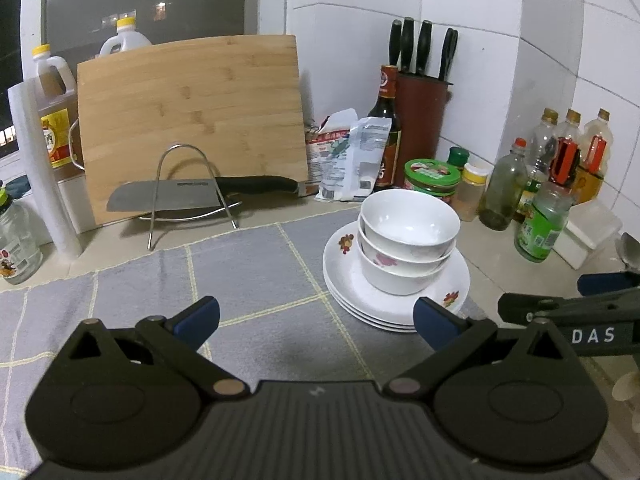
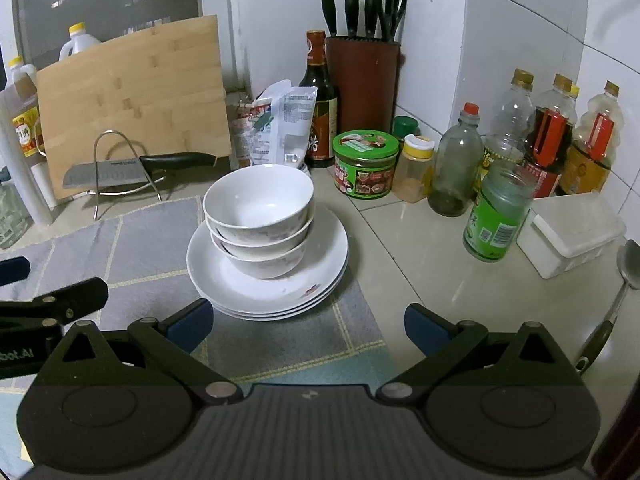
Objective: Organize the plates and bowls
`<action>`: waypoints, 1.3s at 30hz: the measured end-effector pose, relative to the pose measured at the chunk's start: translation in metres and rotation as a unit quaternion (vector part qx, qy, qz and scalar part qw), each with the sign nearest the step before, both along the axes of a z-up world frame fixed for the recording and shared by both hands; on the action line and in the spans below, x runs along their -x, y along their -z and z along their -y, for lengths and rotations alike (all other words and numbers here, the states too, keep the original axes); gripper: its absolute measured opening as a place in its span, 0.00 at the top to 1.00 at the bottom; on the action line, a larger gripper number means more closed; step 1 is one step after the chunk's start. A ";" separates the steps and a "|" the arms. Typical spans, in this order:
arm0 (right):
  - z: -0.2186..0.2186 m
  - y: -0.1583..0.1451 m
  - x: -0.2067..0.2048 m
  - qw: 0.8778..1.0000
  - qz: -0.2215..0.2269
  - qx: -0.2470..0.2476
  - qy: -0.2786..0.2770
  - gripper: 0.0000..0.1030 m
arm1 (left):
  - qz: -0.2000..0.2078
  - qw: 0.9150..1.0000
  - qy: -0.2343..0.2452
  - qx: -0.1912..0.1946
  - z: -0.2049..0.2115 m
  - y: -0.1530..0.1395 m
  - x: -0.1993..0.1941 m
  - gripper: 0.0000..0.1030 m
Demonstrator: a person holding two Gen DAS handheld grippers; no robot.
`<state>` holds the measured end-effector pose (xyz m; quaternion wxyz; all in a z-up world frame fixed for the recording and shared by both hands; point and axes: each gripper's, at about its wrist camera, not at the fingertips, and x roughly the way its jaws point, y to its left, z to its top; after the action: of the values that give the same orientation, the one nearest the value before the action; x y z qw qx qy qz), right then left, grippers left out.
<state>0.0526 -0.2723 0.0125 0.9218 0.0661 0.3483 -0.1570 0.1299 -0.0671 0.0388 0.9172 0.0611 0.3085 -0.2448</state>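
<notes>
A tiled kitchen corner surrounds a pale counter. A grey mat lies under both grippers. The plates carrying nested bowls sit just ahead of the right gripper, ahead-right of the left gripper; both grippers' fingers are spread apart, empty.

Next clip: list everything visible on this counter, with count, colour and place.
bowls: three, white, nested on the plates
plates: three or four, white with floral marks, stacked on the mat
mat: one, grey checked, on the counter
cutting board: one, bamboo, leaning at the back
cleaver: one, black-handled, on a wire stand
knife block: one, brown, in the corner
green-lidded jar: one, beside the knife block
condiment bottles: several, along the right wall
white box: one, far right
spoon: one, metal, right edge
left hand-held gripper: open, empty
right hand-held gripper: open, empty
</notes>
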 end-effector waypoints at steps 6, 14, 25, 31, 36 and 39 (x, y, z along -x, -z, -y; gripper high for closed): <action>-0.002 -0.003 0.002 1.000 0.002 0.003 -0.002 0.00 | -0.005 1.000 0.004 0.003 0.000 0.000 0.001 0.01; -0.002 -0.005 0.004 1.000 0.003 0.004 0.001 0.00 | -0.005 1.000 0.006 0.003 0.000 0.000 0.002 0.01; -0.001 -0.006 0.003 1.000 0.002 0.002 0.001 0.00 | -0.005 1.000 0.005 0.000 0.001 -0.002 0.001 0.01; 0.000 -0.006 0.002 1.000 0.001 0.002 0.002 0.00 | -0.004 1.000 0.002 -0.003 0.002 -0.002 0.001 0.01; 0.000 -0.006 0.002 1.000 0.000 0.002 0.003 0.00 | -0.006 1.000 0.003 -0.003 0.002 -0.003 0.000 0.01; 0.000 -0.006 0.002 1.000 0.000 0.002 0.003 0.00 | -0.006 1.000 0.003 -0.003 0.002 -0.002 0.000 0.01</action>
<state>0.0502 -0.2726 0.0183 0.9213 0.0652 0.3478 -0.1610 0.1298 -0.0691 0.0412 0.9145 0.0634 0.3142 -0.2470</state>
